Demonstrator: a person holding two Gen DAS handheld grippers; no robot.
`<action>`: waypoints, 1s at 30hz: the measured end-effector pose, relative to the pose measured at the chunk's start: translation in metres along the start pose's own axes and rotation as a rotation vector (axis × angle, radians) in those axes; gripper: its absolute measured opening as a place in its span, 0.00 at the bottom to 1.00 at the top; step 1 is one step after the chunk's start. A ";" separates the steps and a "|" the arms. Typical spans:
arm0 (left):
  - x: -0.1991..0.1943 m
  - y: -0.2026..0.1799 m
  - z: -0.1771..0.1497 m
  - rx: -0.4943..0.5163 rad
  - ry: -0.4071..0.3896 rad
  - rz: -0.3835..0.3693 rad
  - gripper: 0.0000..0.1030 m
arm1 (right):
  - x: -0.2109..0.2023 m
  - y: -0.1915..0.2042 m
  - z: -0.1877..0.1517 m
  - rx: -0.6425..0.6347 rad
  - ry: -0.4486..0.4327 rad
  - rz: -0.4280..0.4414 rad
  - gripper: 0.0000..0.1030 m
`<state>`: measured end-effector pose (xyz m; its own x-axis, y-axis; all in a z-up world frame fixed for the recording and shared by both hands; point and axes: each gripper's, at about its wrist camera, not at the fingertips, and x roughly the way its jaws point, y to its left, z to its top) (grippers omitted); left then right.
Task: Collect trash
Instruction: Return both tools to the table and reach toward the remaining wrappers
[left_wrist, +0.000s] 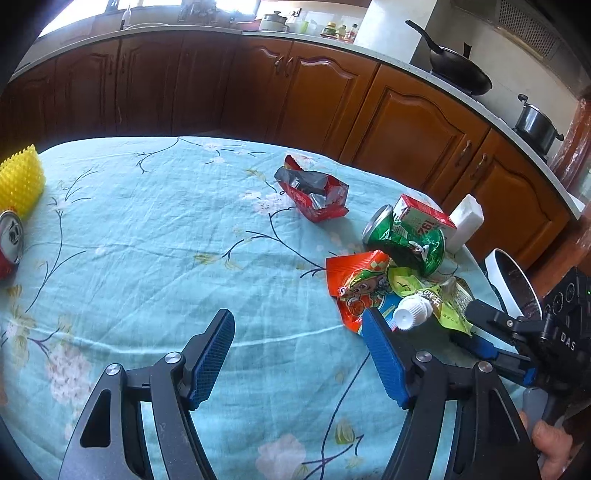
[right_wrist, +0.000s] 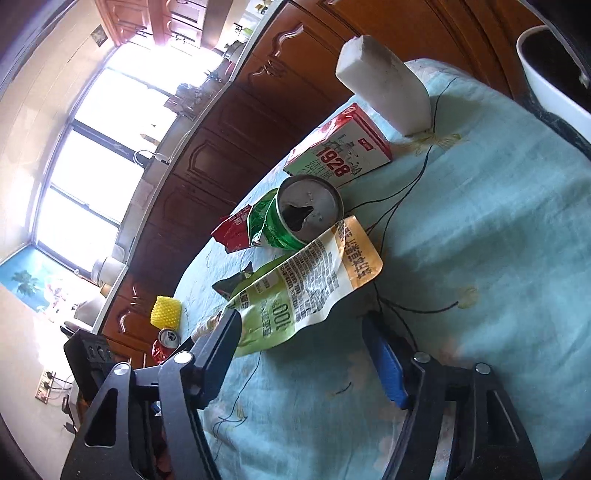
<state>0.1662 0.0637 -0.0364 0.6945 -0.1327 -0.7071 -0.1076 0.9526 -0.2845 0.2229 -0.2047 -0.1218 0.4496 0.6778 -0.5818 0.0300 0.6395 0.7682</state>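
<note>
Trash lies on the light blue flowered tablecloth (left_wrist: 147, 240). At the right a green pouch (left_wrist: 448, 301) (right_wrist: 306, 284) with a white screw cap (left_wrist: 410, 314) rests on an orange snack bag (left_wrist: 354, 288). Behind them are a crushed green can (left_wrist: 402, 240) (right_wrist: 295, 221), a red and white milk carton (left_wrist: 421, 218) (right_wrist: 343, 151) and a torn red wrapper (left_wrist: 314, 192) (right_wrist: 232, 229). My left gripper (left_wrist: 299, 347) is open over bare cloth, its right finger beside the cap. My right gripper (right_wrist: 301, 332) (left_wrist: 465, 325) is open, straddling the pouch's lower end without pinching it.
A red can (left_wrist: 9, 243) (right_wrist: 166, 341) and a yellow spiky block (left_wrist: 20, 181) (right_wrist: 166, 312) sit at the table's far left. A white block (left_wrist: 467, 221) (right_wrist: 388, 88) stands behind the carton. A white container with a dark inside (left_wrist: 506, 280) (right_wrist: 546, 74) is at the right edge. Brown kitchen cabinets lie beyond.
</note>
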 end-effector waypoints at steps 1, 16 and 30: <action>0.004 -0.002 0.002 0.011 0.004 -0.004 0.68 | 0.004 -0.001 0.002 0.010 0.006 0.004 0.54; 0.039 -0.043 0.018 0.154 0.035 -0.049 0.67 | -0.060 -0.016 0.017 -0.022 -0.098 0.015 0.03; 0.088 -0.067 0.025 0.149 0.074 0.001 0.08 | -0.129 -0.033 0.010 -0.068 -0.224 -0.078 0.03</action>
<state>0.2526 -0.0052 -0.0631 0.6396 -0.1465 -0.7546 0.0026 0.9821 -0.1885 0.1731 -0.3165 -0.0695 0.6354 0.5327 -0.5590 0.0159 0.7148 0.6992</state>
